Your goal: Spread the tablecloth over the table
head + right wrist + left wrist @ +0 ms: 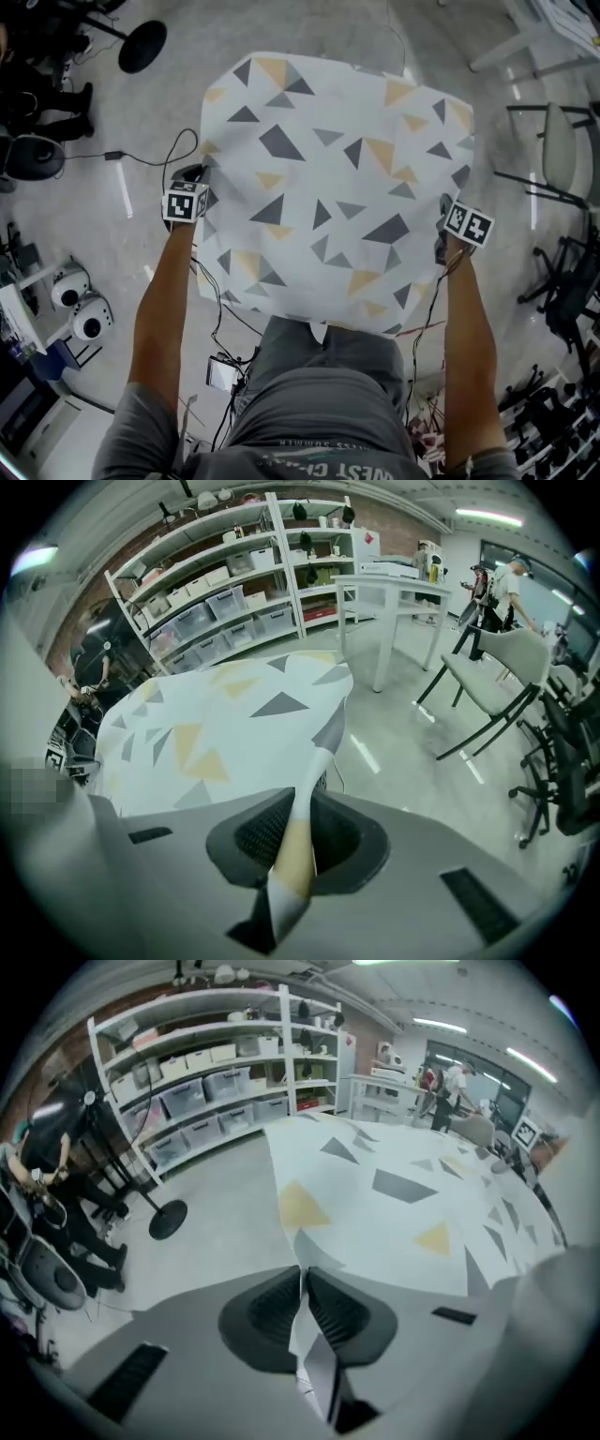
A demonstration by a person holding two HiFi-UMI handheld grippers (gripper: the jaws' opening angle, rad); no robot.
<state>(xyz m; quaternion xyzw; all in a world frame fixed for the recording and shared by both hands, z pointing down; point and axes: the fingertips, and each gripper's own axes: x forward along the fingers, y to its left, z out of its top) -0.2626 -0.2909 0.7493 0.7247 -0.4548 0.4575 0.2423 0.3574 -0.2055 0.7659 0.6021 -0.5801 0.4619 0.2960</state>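
The tablecloth, white with grey and yellow triangles, lies spread flat over the table, and its edges hang down on all sides. My left gripper is at the cloth's left edge and my right gripper at its right edge. In the left gripper view the jaws are shut on a pinched fold of the tablecloth. The right gripper is likewise shut on a rolled strip of the tablecloth that runs down between its pads. The table itself is hidden under the cloth.
A round black stand base and cables lie on the floor at the left. Chairs stand at the right, near a white table. Shelves with bins line the far wall. A person in black sits at the left.
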